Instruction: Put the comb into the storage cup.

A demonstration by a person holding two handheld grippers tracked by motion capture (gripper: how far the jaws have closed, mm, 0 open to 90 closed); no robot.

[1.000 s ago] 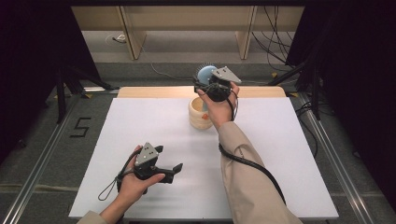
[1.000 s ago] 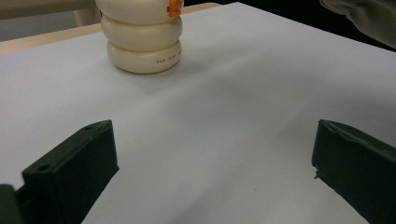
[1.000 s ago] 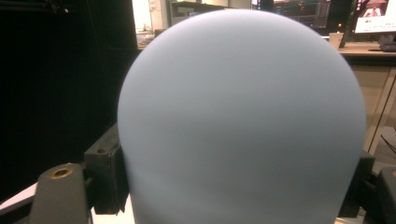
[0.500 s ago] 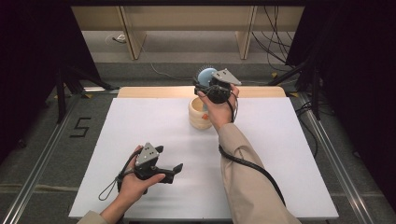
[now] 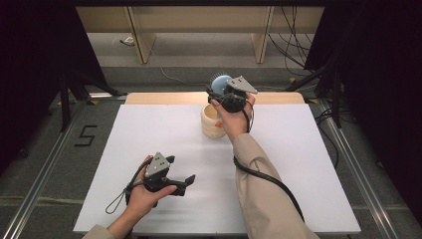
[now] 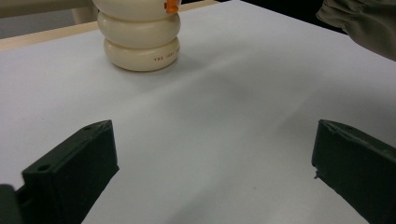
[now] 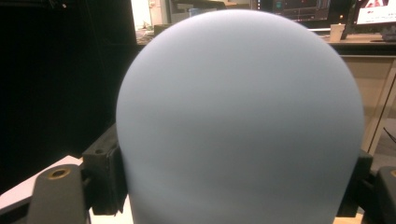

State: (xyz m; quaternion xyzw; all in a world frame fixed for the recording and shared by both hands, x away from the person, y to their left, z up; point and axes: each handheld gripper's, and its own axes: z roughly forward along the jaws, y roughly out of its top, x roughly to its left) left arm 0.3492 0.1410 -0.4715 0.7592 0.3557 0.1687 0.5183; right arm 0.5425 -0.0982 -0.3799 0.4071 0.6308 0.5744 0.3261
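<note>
Gripping a smooth pale-blue rounded dome-shaped piece (image 7: 240, 121) between its 2 black jaws, the right gripper (image 5: 222, 89) hangs above the far edge of the white table (image 5: 308, 164), just beyond the cream ribbed plastic pot (image 5: 213, 122). The blue piece is lifted clear of the pot, though its underside is hidden. The left gripper (image 5: 184, 181) rests low near the table's front, jaws spread wide with nothing between them.

"5" on floor (image 5: 85, 135) (dark marking), container print (image 6: 164, 58) unreadable
</note>
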